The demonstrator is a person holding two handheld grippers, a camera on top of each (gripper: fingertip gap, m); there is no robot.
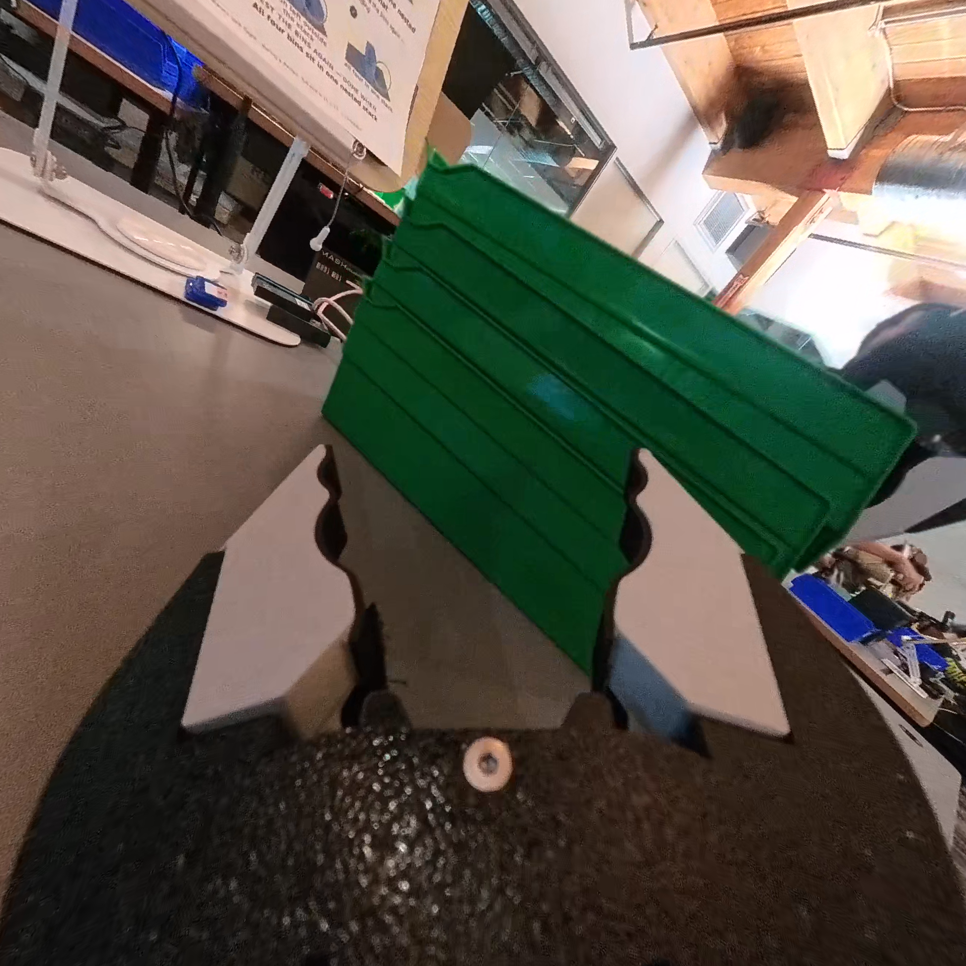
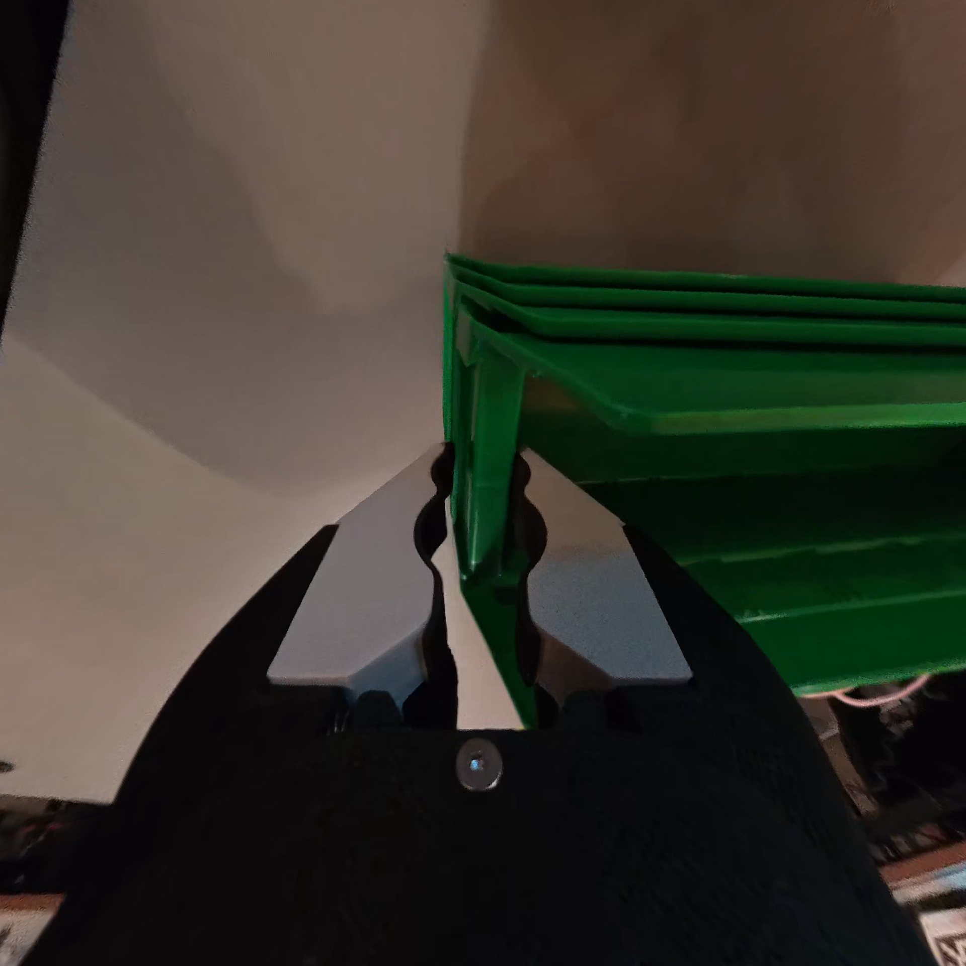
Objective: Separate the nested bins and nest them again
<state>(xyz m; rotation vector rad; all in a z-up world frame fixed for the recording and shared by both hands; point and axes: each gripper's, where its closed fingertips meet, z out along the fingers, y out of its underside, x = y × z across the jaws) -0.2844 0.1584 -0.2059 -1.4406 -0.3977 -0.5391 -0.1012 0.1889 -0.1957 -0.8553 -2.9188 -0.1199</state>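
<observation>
Grey tabletop carries tilted, glossy green ribbed nested bins, their end wall clamped by the right gripper, while the left gripper gapes wide beside them, a printed instruction card standing far left.

Glossy green plastic bins; matt tabletop
</observation>
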